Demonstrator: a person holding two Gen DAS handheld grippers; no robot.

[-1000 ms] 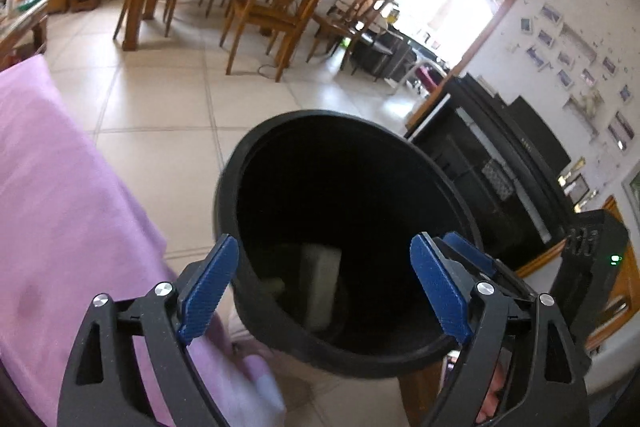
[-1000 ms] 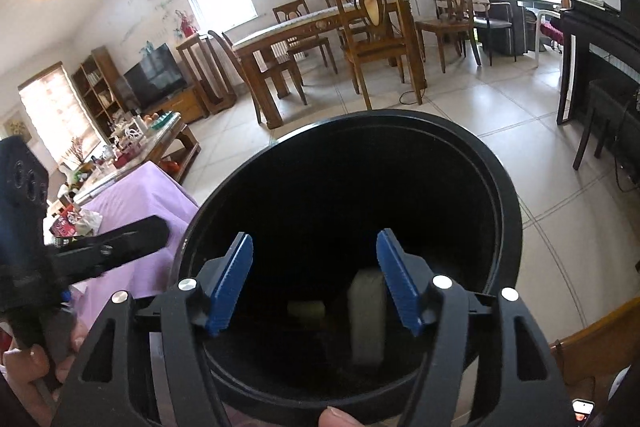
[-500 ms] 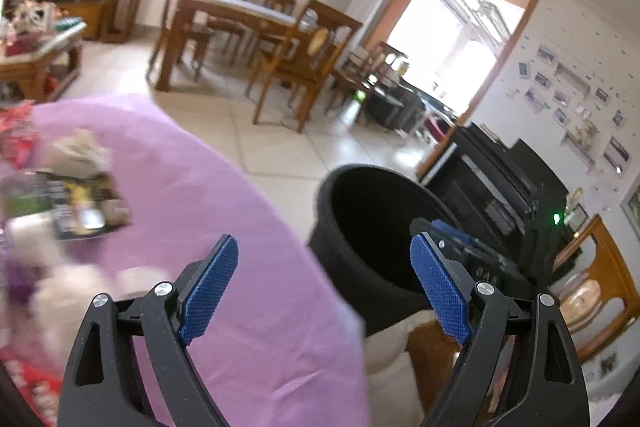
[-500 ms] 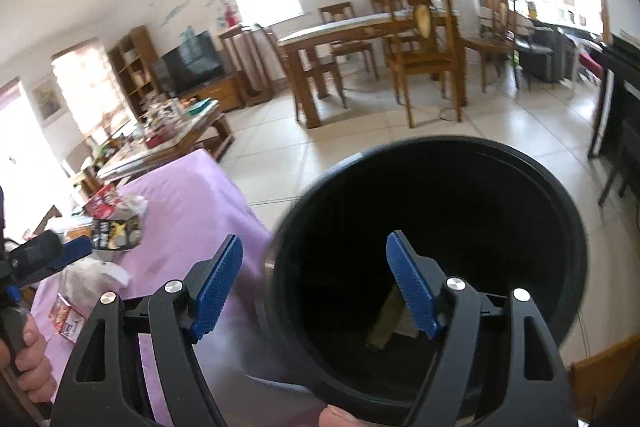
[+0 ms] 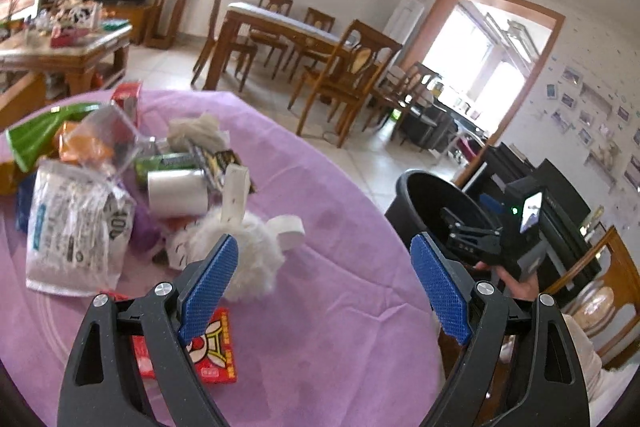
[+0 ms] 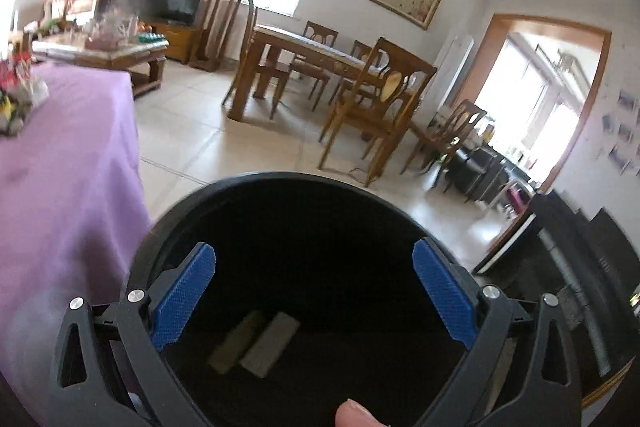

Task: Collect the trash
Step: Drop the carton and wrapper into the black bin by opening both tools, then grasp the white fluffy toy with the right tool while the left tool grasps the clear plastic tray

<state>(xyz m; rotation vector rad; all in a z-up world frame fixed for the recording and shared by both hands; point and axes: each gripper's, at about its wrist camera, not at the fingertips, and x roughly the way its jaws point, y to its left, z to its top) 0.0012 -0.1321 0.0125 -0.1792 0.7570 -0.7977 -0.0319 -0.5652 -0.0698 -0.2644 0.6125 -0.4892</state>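
My left gripper (image 5: 323, 247) stands open and empty over the purple-clothed table (image 5: 340, 307). Just ahead of it lies a pile of trash: a fluffy white wad (image 5: 240, 251), a white roll (image 5: 178, 193), a printed plastic bag (image 5: 76, 227), a small white ring of tape (image 5: 286, 231) and a red packet (image 5: 216, 347) under its left finger. The black bin (image 5: 424, 199) stands off the table's right edge. My right gripper (image 6: 314, 251) hovers over the bin's mouth (image 6: 280, 187), its jaws opening with nothing between them. Two pale pieces (image 6: 256, 343) lie on the bin's bottom.
A hand (image 5: 520, 283) holds the right gripper's handle beside the bin. A fingertip (image 6: 354, 413) shows at the bin's near rim. Wooden dining table and chairs (image 6: 352, 87) stand on the tiled floor beyond. A black piano (image 5: 560, 195) is behind the bin.
My left gripper has swung from above the bin leftward to the table's trash pile. The right gripper stayed over the bin, rolled, and its jaws spread wider.
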